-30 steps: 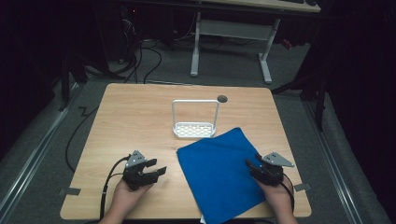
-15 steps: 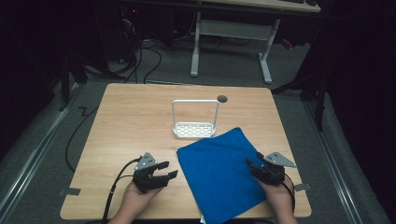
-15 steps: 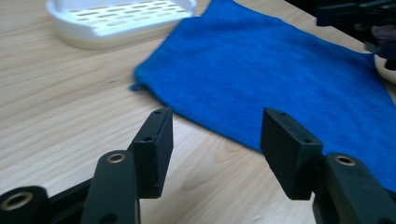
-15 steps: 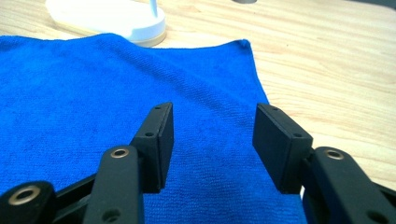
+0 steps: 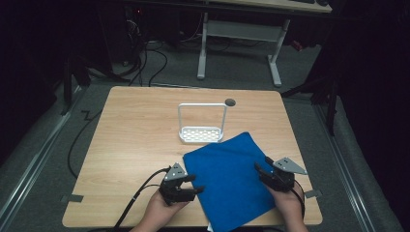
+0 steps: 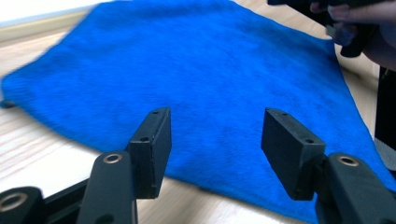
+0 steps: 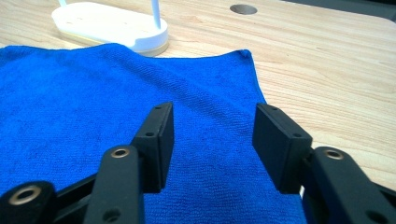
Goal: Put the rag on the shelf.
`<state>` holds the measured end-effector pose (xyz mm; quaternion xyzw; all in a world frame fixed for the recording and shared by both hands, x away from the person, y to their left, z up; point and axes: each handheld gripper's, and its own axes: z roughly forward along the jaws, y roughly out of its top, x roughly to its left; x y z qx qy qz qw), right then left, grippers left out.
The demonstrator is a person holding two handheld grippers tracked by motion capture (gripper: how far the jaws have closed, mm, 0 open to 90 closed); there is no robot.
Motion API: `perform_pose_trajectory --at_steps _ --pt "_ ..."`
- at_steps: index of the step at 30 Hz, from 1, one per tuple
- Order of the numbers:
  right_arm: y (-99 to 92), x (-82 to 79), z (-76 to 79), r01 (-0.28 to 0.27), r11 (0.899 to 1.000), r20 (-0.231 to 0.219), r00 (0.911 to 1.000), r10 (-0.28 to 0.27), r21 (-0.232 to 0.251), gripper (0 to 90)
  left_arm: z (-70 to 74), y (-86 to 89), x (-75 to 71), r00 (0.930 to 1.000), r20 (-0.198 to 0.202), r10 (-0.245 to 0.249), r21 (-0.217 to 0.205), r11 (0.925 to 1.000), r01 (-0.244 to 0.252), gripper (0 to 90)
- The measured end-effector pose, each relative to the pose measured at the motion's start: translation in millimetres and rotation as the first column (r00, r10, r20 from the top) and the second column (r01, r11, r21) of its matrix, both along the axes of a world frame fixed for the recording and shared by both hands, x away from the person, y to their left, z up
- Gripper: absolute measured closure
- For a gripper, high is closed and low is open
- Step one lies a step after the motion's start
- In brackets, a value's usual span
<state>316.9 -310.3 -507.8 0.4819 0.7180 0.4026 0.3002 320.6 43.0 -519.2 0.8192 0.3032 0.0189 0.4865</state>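
Black gripper, grey three-cornered plate, black cable.

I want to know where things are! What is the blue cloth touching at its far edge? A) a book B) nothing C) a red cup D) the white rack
D: the blue cloth lies with its far edge against the base of the white rack.

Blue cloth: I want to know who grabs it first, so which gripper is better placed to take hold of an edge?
Probably the right gripper: its open jaws already sit over the blue cloth's right edge. The left gripper, also open, is just at the left edge, its jaws barely over it.
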Motion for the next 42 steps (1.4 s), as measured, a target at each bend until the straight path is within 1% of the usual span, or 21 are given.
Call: perform_pose_trajectory --at_steps 1,2,4,5,6,7,8,10,12,14,15,20,22,25,28,30,33,37,40,42 --pt "0.3 -0.1 -0.1 -0.011 1.000 0.010 0.9999 0.011 -0.006 50.3 -0.5 -3.4 -1.5 0.9999 0.001 -0.012 0.009 0.9999 0.012 44.5" --pt "1.1 -0.5 -0.5 -0.008 1.000 0.016 0.9998 0.008 -0.015 51.6 -1.1 -7.0 -3.0 0.9996 -0.002 -0.027 0.021 0.9994 0.027 46.7" --pt "1.9 -1.1 -0.2 -0.005 1.000 0.008 1.0000 0.005 -0.010 53.8 -2.0 -14.7 -6.5 0.9978 -0.013 -0.066 0.042 0.9969 0.066 52.5" --pt "1.7 -1.6 0.5 -0.005 1.000 0.012 0.9999 0.005 -0.015 56.2 -2.2 -18.1 -8.6 0.9962 -0.011 -0.086 0.055 0.9947 0.087 55.6" --pt "1.4 -2.4 1.6 -0.006 1.000 0.013 0.9999 0.006 -0.015 59.1 -2.3 -21.4 -10.7 0.9948 -0.006 -0.102 0.079 0.9917 0.102 58.4" --pt "0.7 -3.7 2.8 -0.007 1.000 0.011 0.9999 0.007 -0.012 61.7 -2.8 -24.4 -12.6 0.9937 0.003 -0.112 0.103 0.9885 0.111 64.3" --pt "0.3 -5.6 3.8 -0.001 1.000 0.005 1.0000 0.001 -0.007 64.8 -3.6 -26.9 -13.6 0.9931 0.009 -0.117 0.122 0.9859 0.115 68.3" --pt "-2.0 -8.7 5.2 -0.003 1.000 -0.004 1.0000 0.003 0.012 70.2 -5.9 -30.0 -13.2 0.9922 -0.009 -0.124 0.130 0.9837 0.124 77.2" --pt "-4.9 -10.8 6.7 -0.005 0.999 -0.006 1.0000 0.005 0.032 71.8 -7.8 -32.6 -11.9 0.9920 -0.017 -0.125 0.146 0.9812 0.126 82.8" --pt "-8.1 -11.9 7.5 -0.008 0.999 -0.007 0.9999 0.008 0.046 72.5 -9.7 -34.8 -10.2 0.9907 -0.021 -0.134 0.168 0.9765 0.136 88.2" --pt "-9.8 -12.4 7.5 -0.009 0.999 -0.007 0.9999 0.009 0.048 72.5 -10.7 -35.4 -10.1 0.9900 -0.020 -0.140 0.175 0.9745 0.141 89.5" --pt "-14.3 -14.8 6.9 0.003 0.998 -0.015 0.9999 -0.002 0.066 72.3 -10.5 -33.3 -10.1 0.9874 -0.010 -0.158 0.182 0.9707 0.157 90.0" --pt "-14.4 -14.1 6.9 0.004 0.997 -0.012 0.9999 -0.003 0.071 72.2 -10.4 -29.6 -9.9 0.9854 -0.015 -0.170 0.182 0.9686 0.169 90.0" --pt "-13.8 -13.0 6.9 -0.006 0.997 -0.011 0.9999 0.007 0.072 72.2 -10.6 -20.5 -10.1 0.9844 -0.020 -0.175 0.178 0.9682 0.175 90.0" --pt "-13.1 -11.2 5.8 -0.024 0.997 -0.021 0.9995 0.025 0.076 72.2 -9.9 -8.6 -9.8 0.9858 -0.024 -0.166 0.185 0.9683 0.168 90.0" --pt "-12.8 -10.1 5.5 -0.041 0.996 -0.038 0.9983 0.044 0.084 72.2 -9.8 0.4 -7.8 0.9871 -0.031 -0.157 0.185 0.9695 0.160 90.0" --pt "-11.5 -12.1 6.2 -0.054 0.996 -0.031 0.9979 0.057 0.074 72.3 -9.7 15.3 -1.5 0.9903 -0.052 -0.129 0.179 0.9744 0.136 90.0" --pt "-10.4 -13.2 5.4 -0.059 0.994 -0.036 0.9974 0.063 0.091 72.5 -10.5 37.1 5.7 0.9943 -0.081 -0.069 0.161 0.9836 0.082 90.0" --pt "-5.1 -8.6 3.5 -0.072 0.994 -0.048 0.9959 0.076 0.085 73.7 -9.8 52.2 8.5 0.9952 -0.088 -0.041 0.167 0.9843 0.056 90.0" --pt "-0.9 -4.4 1.1 -0.091 0.994 -0.060 0.9937 0.095 0.059 74.8 -9.1 61.4 9.5 0.9944 -0.101 -0.031 0.171 0.9841 0.048 90.0"
